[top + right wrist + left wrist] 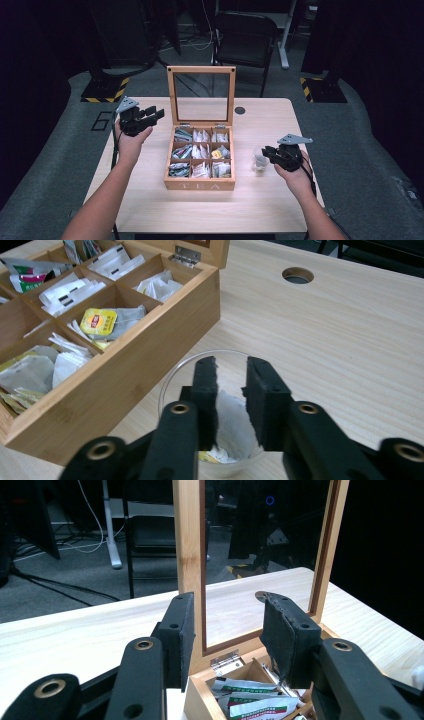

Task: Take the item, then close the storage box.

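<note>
Two grippers in frame, one per hand. Your right gripper (231, 390) sits low centre of its own view, jaws a little apart over the mouth of a small clear glass cup (175, 377), with nothing pinched between them. A white tea bag (230, 422) lies inside the cup, below the pads. In the high view the cup (259, 161) stands on the light wooden table (260, 200), right of centre, just beside the open bamboo tea box with nine compartments (200, 185). Your right gripper (272, 152) is at the cup.

Your left gripper (227, 630) is at lower centre of its view, jaws spread either side of the upright glass-paned lid frame (190, 540), not touching it. In the high view your left gripper (150, 116) hangs left of the lid (171, 95), above the table. Packets (201, 152) fill the compartments.
</note>
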A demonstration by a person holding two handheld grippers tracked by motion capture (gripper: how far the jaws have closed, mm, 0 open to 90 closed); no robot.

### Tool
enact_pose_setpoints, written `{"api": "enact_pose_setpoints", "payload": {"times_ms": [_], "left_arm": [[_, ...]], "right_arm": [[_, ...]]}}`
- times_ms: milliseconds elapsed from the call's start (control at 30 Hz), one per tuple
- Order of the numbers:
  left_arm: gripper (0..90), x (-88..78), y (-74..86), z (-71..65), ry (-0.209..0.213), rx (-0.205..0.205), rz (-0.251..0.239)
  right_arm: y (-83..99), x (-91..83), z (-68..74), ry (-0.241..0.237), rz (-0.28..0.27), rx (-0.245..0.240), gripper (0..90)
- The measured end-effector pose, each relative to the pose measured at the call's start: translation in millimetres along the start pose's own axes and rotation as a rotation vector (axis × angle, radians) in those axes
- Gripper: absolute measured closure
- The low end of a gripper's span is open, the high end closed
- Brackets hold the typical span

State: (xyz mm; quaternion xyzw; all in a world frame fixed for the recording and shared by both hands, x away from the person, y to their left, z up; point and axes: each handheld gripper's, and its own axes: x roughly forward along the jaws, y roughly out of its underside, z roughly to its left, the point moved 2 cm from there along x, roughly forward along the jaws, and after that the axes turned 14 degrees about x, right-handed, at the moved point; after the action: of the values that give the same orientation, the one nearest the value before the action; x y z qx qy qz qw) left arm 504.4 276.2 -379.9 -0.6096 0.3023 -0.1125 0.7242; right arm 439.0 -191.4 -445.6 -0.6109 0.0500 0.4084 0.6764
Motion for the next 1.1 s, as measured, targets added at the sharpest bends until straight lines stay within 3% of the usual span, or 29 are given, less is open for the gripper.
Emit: {"api": "enact_pose_setpoints", "payload": {"times_ms": [100, 400, 733, 900, 1000, 1100], "left_arm": [[56.1, -0.5, 0.3, 0.8, -0.002, -0.004, 0.000], [55.6, -1.4, 0.1, 1.1, -0.004, -0.004, -0.002], [54.2, -2.0, 0.0, 1.1, -0.003, -0.007, -0.004], [53.6, -3.0, -0.4, 1.6, -0.006, -0.010, -0.006], [53.0, -3.1, -0.4, 1.5, -0.007, -0.009, -0.007], [52.9, -3.2, -0.6, 1.3, -0.006, -0.009, -0.009]], "right_arm": [[-2.3, -1.3, 0.4, -0.008, -0.006, 0.019, 67.5], [-12.0, -5.9, 5.8, 0.000, -0.033, -0.007, 51.1], [-29.9, -6.8, 18.5, -0.048, -0.033, -0.042, 37.1], [-41.3, -5.9, 24.6, -0.070, -0.037, -0.045, 35.4], [-48.9, -5.5, 28.9, -0.086, -0.042, -0.071, 37.5], [-55.7, -1.8, 32.1, -0.078, -0.028, -0.081, 38.9]]}}
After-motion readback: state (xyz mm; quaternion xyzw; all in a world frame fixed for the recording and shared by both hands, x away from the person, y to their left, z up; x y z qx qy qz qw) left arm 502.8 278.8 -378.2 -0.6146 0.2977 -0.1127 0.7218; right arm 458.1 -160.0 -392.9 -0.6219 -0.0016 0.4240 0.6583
